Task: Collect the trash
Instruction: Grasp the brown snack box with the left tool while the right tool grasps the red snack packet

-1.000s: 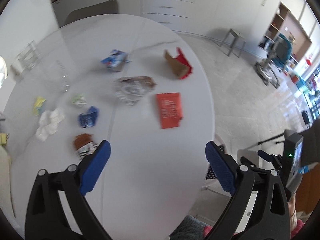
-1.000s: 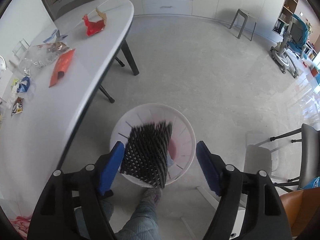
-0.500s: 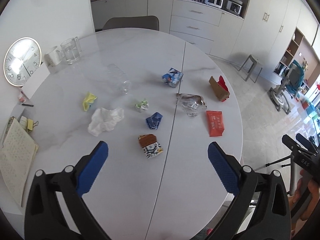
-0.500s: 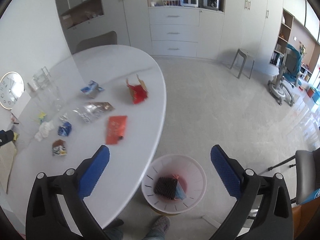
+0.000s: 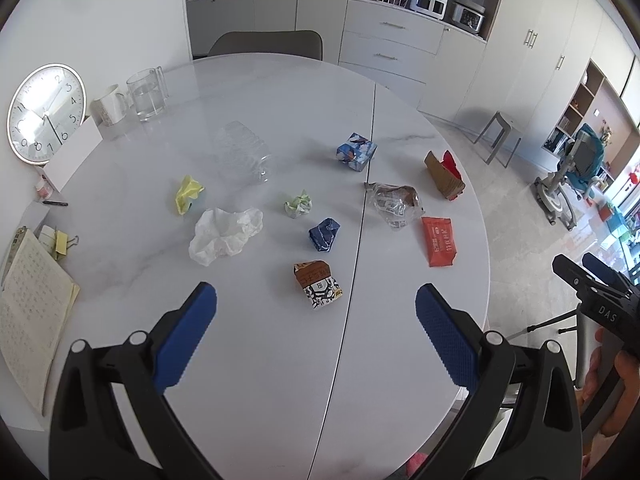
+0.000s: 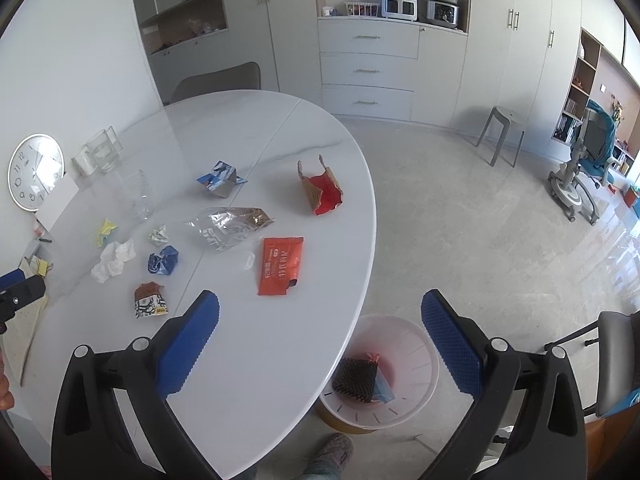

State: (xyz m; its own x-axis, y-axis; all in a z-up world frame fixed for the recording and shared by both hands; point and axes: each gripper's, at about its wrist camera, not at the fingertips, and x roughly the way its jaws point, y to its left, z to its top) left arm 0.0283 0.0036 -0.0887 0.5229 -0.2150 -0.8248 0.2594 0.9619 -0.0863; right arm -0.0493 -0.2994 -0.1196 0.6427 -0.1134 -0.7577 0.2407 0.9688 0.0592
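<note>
Now, in the left wrist view, the left gripper point(image 5: 316, 312) hangs wide and empty over the worktop point(image 5: 260, 380), aimed at the brown-and-white wrapper point(image 5: 318, 283) nearest its near edge, likely the next pick. In the right wrist view, the right gripper point(image 6: 320, 316) gapes wide, empty, over the worktop's right edge; the bin point(image 6: 416, 344) on the floor below holds dropped trash.
</note>
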